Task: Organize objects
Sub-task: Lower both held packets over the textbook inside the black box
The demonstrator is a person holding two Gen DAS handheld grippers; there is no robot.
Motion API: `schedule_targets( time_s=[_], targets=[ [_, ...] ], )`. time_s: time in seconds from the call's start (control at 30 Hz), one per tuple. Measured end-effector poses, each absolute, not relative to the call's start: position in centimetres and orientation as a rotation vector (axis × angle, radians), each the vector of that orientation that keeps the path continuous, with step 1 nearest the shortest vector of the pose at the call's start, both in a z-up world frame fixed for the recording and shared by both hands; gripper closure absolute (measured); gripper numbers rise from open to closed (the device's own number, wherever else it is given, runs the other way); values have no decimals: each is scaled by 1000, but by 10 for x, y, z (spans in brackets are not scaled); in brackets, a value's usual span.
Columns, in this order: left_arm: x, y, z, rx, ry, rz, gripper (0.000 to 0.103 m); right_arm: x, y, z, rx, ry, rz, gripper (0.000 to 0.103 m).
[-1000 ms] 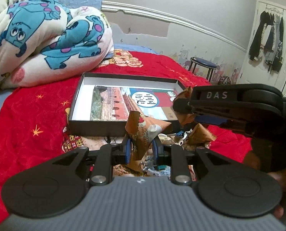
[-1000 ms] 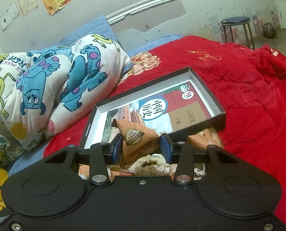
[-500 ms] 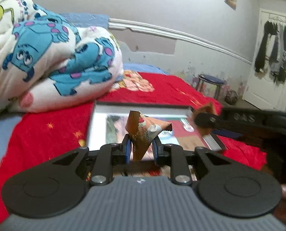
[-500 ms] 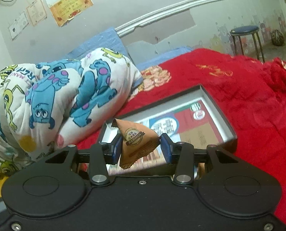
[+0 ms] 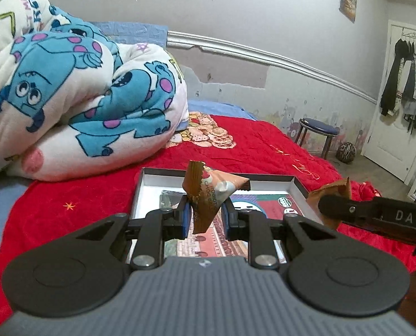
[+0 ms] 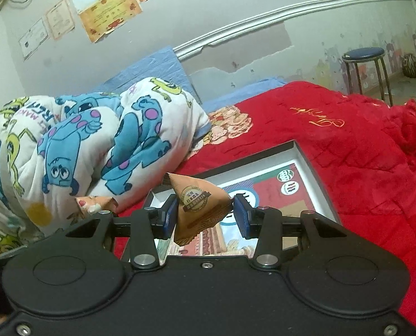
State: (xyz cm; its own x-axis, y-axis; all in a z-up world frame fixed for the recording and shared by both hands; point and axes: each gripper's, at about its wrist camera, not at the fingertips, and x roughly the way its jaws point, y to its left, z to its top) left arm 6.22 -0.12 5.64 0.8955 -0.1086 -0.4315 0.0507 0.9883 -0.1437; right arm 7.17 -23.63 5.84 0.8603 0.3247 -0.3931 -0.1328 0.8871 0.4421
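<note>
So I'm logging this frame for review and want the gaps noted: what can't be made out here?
- Near half of the black box: both wrist views, hidden behind the gripper bodies.
- Packet held in the left gripper: print partly creased and covered by the jaws.
- Seal text on the right gripper's packet: too small to read.
- The hands holding the grippers: all but cut off by the frame edges.

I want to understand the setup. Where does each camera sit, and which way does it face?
Left wrist: on the left gripper, looking along its fingers over the open black box; it holds a brown snack packet; the right gripper enters at right.
Right wrist: on the right gripper, facing the box and cartoon blanket; it holds a tan packet.
Shared: box, red bedspread, stool.
</note>
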Motion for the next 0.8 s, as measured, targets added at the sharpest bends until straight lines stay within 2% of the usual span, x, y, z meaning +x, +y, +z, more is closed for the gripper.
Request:
schedule_targets(
  time_s=[0.3, 0.8],
  targets=[
    [83, -6, 53, -123, 432, -86, 77, 101, -241, 57, 400, 462, 251, 62],
    [96, 0, 31, -136, 494, -75, 77, 122, -238, 34, 442, 505, 274, 62]
  ],
)
